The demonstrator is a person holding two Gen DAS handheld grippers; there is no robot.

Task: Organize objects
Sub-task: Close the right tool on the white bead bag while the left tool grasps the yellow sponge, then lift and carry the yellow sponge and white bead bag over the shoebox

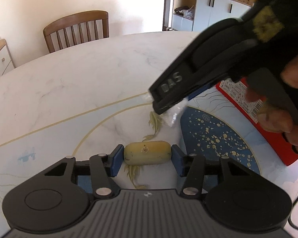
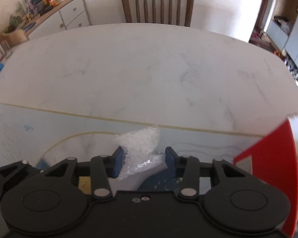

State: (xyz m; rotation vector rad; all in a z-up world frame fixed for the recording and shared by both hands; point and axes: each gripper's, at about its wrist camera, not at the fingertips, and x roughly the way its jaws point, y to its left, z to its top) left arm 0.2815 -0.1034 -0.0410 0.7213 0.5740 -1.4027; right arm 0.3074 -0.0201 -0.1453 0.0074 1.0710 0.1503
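My left gripper [image 1: 147,157] is shut on a pale yellow oblong case [image 1: 147,153], held just above the marble table [image 1: 79,91]. My right gripper [image 2: 143,161] is shut on a crumpled piece of clear bubble wrap [image 2: 141,145]. In the left wrist view the right gripper [image 1: 168,107] hangs above the table's middle, ahead and to the right of the yellow case, with the bubble wrap [image 1: 173,116] sticking out below its tips. A red box [image 1: 271,123] lies to the right under the right hand; it also shows in the right wrist view [image 2: 271,170].
A dark blue speckled oval inlay [image 1: 214,136] and gold ring lines mark the tabletop. A wooden chair [image 1: 77,30] stands at the far edge. A cluttered white drawer unit [image 2: 55,11] and white cabinets [image 1: 214,11] stand beyond the table.
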